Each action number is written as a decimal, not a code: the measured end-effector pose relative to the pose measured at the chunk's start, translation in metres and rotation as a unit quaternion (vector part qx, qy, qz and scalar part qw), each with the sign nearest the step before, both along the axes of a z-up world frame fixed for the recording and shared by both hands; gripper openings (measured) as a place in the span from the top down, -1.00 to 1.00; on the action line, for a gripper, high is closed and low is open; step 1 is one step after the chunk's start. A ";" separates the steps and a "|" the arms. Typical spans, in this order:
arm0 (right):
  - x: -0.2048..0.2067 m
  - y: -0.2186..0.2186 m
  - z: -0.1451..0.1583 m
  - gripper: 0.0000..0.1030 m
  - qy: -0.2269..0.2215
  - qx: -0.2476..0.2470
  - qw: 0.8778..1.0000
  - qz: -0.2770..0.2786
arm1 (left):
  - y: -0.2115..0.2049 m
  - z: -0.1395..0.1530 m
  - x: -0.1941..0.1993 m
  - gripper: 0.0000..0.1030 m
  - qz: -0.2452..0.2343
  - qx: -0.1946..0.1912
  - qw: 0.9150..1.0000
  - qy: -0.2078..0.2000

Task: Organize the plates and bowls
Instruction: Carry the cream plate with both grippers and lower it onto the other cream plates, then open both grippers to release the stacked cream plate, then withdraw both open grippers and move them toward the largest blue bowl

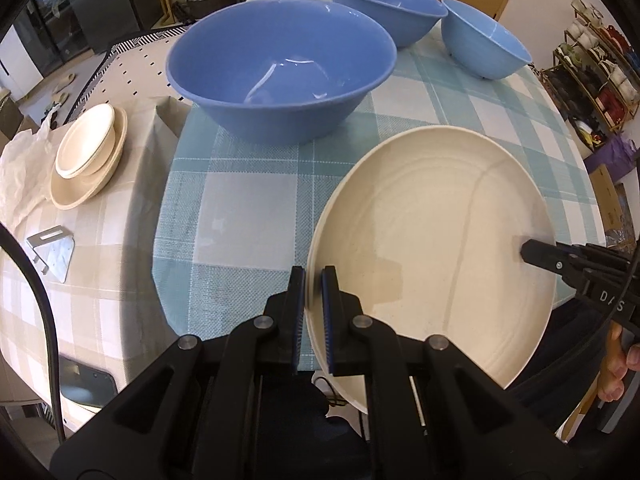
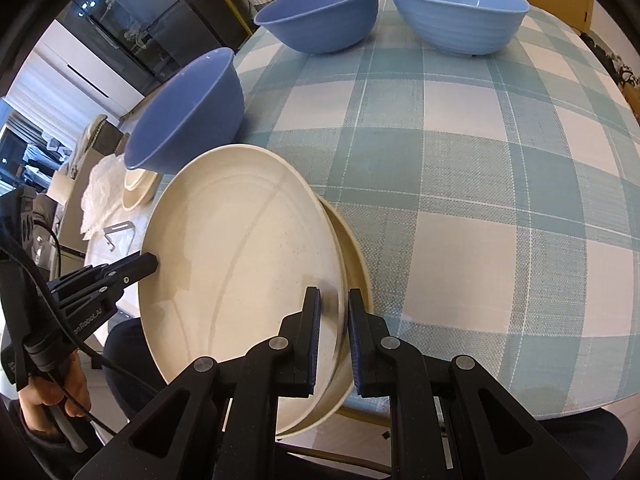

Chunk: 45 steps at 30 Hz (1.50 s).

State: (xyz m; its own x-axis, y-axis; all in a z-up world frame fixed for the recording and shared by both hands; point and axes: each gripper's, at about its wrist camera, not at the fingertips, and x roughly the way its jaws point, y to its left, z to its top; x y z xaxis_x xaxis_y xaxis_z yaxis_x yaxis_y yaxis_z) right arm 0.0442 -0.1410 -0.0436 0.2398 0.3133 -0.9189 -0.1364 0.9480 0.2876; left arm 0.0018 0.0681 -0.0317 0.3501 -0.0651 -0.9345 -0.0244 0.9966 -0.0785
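Both tongs, left tongs (image 1: pixel 314 308) and right tongs (image 2: pixel 334 336), clamp cream plate (image 1: pixel 432 248) rims; keep level, lower evenly onto second plate (image 2: pixel 354 256) beneath, release together.

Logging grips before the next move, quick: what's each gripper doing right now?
Left gripper: shut on the cream plate's left rim.
Right gripper: shut on the same plate's opposite rim.

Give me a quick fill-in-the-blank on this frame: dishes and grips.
1. Both grippers clamp the rim of the cream ____.
2. The checked tablecloth carries ____ blue bowls.
3. The left gripper and the right gripper grip ____ sides of that rim.

Missing: plate; three; opposite
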 end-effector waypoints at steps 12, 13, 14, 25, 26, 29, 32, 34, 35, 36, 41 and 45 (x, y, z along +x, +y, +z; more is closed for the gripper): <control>0.001 0.003 0.003 0.74 -0.011 -0.044 0.999 0.012 | -0.008 -0.007 0.009 0.89 -0.002 -0.006 1.000 0.006; 0.000 0.005 0.006 0.74 -0.025 -0.078 0.997 0.013 | -0.009 -0.007 0.009 0.89 -0.003 -0.004 1.000 0.007; -0.001 0.007 0.009 0.73 -0.038 -0.102 0.994 0.017 | -0.009 -0.007 0.010 0.89 -0.004 -0.001 1.000 0.008; 0.000 -0.027 0.002 -0.13 -0.002 -0.050 0.999 -0.012 | 0.000 -0.001 0.008 -0.25 0.019 0.014 1.000 0.003; -0.001 -0.030 0.001 -0.31 -0.002 -0.046 0.999 -0.014 | 0.002 -0.002 0.008 -0.33 0.019 0.012 1.000 0.004; -0.003 -0.036 -0.003 -0.46 0.008 -0.021 1.000 -0.020 | 0.005 -0.011 0.006 -0.44 0.017 0.005 1.000 0.016; -0.003 -0.039 -0.008 -0.46 0.018 -0.010 0.999 -0.025 | 0.004 -0.019 0.004 -0.44 0.014 -0.002 1.000 0.021; -0.006 -0.038 -0.010 -0.46 0.022 -0.007 0.999 -0.024 | 0.000 -0.022 0.003 -0.44 0.009 -0.005 1.000 0.021; -0.006 -0.037 -0.012 -0.46 0.025 -0.002 0.999 -0.023 | -0.001 -0.022 0.002 -0.44 0.006 -0.006 1.000 0.021; -0.006 -0.037 -0.013 -0.46 0.029 0.007 0.999 -0.023 | -0.003 -0.024 0.002 -0.44 0.005 -0.006 1.000 0.021; -0.009 -0.033 -0.013 -0.46 0.032 0.028 0.999 -0.025 | -0.008 -0.027 0.003 -0.34 0.003 -0.017 1.000 0.021; -0.011 -0.029 -0.017 -0.10 0.041 0.033 0.998 -0.024 | -0.016 -0.031 0.004 0.05 -0.011 -0.030 0.999 0.029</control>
State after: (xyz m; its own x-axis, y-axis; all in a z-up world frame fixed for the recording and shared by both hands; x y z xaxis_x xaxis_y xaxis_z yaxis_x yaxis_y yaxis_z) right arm 0.0332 -0.1698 -0.0608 0.1812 0.3632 -0.9139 -0.0652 0.9317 0.3573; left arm 0.0057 0.0524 -0.0625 0.2930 -0.1278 -0.9475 -0.0086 0.9906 -0.1363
